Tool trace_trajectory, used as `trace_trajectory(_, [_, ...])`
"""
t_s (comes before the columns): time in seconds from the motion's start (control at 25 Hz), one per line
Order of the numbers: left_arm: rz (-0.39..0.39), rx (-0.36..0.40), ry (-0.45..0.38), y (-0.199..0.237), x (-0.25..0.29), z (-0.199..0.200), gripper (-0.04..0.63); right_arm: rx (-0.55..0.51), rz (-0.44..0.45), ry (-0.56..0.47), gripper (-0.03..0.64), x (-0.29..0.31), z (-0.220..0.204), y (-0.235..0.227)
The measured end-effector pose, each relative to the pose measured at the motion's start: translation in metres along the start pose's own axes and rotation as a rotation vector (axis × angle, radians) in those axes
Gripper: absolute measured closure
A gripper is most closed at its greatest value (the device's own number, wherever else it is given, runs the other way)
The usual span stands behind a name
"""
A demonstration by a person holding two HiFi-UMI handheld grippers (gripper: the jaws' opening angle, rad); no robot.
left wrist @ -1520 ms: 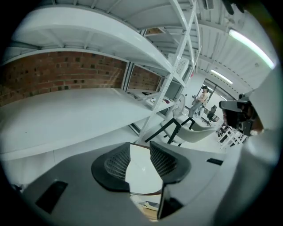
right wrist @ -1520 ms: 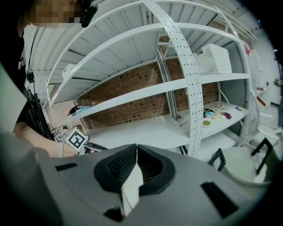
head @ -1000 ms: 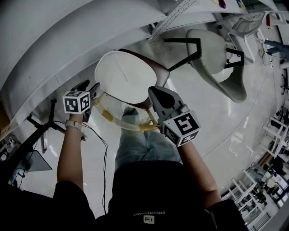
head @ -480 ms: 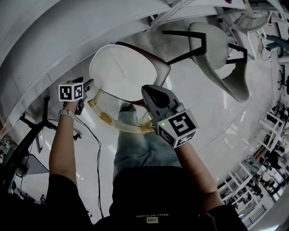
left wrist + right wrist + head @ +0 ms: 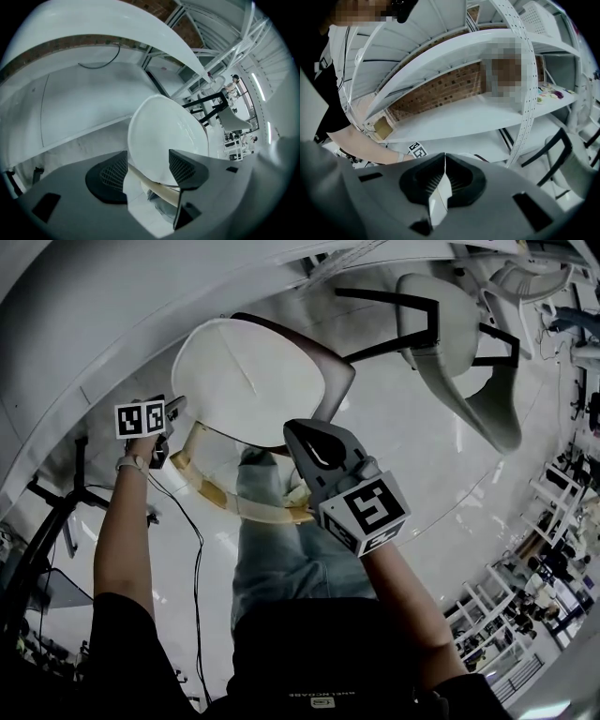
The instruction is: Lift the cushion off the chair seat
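Observation:
A white oval cushion (image 5: 248, 381) lies on the seat of a chair with a dark brown shell (image 5: 336, 381) and a tan curved rim (image 5: 234, 504). My left gripper (image 5: 171, 420) hangs at the cushion's left edge, jaws open and pointing steeply down. In the left gripper view the cushion (image 5: 168, 136) shows beyond and between the open pads (image 5: 112, 173), and neither pad touches it; the tan rim (image 5: 159, 190) runs below. My right gripper (image 5: 302, 439) is over the cushion's near right edge. Its pads (image 5: 445, 180) meet, shut on nothing I can see.
A grey chair with black armrests (image 5: 459, 343) stands to the right. White curved shelving (image 5: 94, 315) runs behind the cushion chair. A black stand (image 5: 47, 521) and a cable (image 5: 199, 559) are on the floor at left. The person's legs (image 5: 281, 540) are under the chair's near edge.
Both grippers have sunk toward the chair. The left one dropped further and now sits by the cushion's left edge. The right one shifted slightly left.

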State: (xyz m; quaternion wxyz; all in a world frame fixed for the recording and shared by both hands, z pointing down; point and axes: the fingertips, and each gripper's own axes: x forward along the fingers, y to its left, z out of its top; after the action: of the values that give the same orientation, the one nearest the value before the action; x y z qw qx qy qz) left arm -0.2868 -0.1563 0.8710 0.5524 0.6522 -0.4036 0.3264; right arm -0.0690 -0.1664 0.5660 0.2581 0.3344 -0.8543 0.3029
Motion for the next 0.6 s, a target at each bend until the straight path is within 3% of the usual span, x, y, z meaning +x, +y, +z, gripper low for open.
trace_trajectory(0.6, [-0.036,-0.075,0.022,0.016,0.058,-0.006,0.322,0.009,-0.009,0.074,0.606,0.012,-0.027,-0.016])
